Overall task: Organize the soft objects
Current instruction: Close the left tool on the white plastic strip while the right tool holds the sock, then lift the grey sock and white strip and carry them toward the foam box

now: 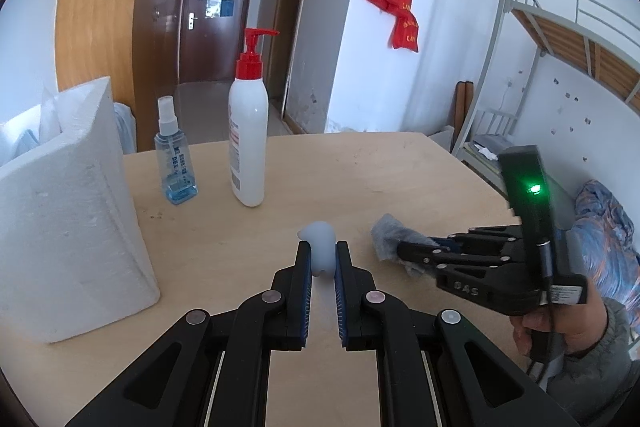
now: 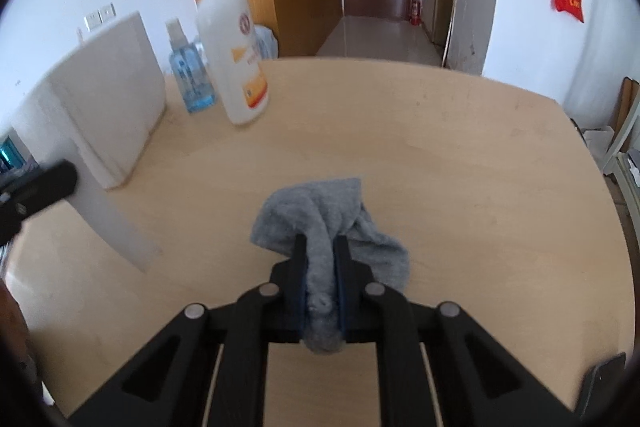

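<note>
My left gripper [image 1: 322, 247] is shut on a small pale blue soft toy [image 1: 321, 245], held just above the wooden table [image 1: 360, 167]. My right gripper [image 2: 321, 241] is shut on a grey sock [image 2: 320, 215] that hangs bunched between its pads over the table [image 2: 440, 167]. In the left wrist view the right gripper [image 1: 400, 251] shows at the right with the grey sock [image 1: 386, 233] at its tip, a little right of the blue toy. The left gripper's black body [image 2: 32, 193] shows at the left edge of the right wrist view.
A white foam box [image 1: 68, 207] stands at the table's left. A blue spray bottle [image 1: 174, 157] and a white pump bottle with a red top [image 1: 249, 131] stand behind. A metal bunk bed [image 1: 560, 67] is off to the right.
</note>
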